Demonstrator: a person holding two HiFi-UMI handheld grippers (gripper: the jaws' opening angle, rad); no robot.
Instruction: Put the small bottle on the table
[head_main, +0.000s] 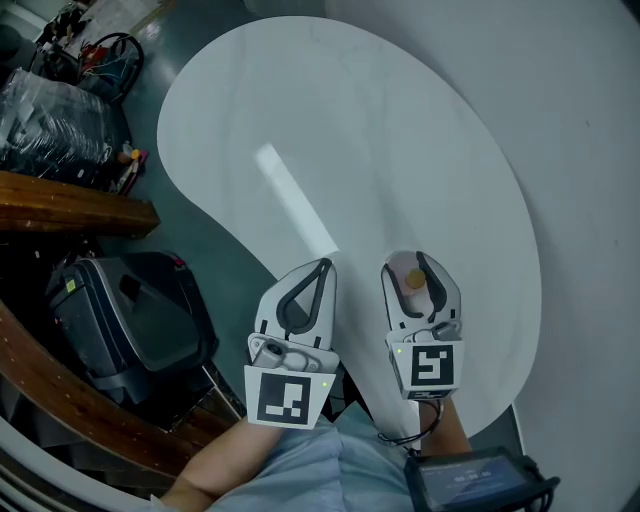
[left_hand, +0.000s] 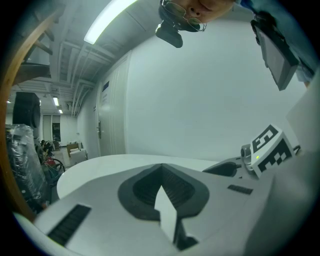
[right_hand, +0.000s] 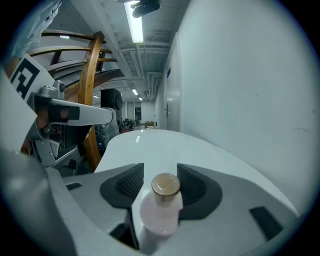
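Note:
A small pale pink bottle (head_main: 413, 278) with a gold cap stands upright on the white table (head_main: 350, 130) near its front edge. My right gripper (head_main: 408, 265) is open around it, one jaw on each side. In the right gripper view the bottle (right_hand: 161, 210) rises between the dark pads (right_hand: 125, 185) of the right gripper (right_hand: 161, 169), and its cap shows a gap to each pad. My left gripper (head_main: 325, 264) hovers just left of the right one, at the table's edge. It is shut with nothing in it, and in its own view the left gripper (left_hand: 161, 165) has its tips together.
The table's curved edge runs under the left gripper, with dark green floor beyond. A black case (head_main: 130, 320) and curved wooden rails (head_main: 70, 205) lie to the left, with plastic-wrapped gear (head_main: 50, 120) behind. A dark device (head_main: 470, 480) hangs at the person's waist.

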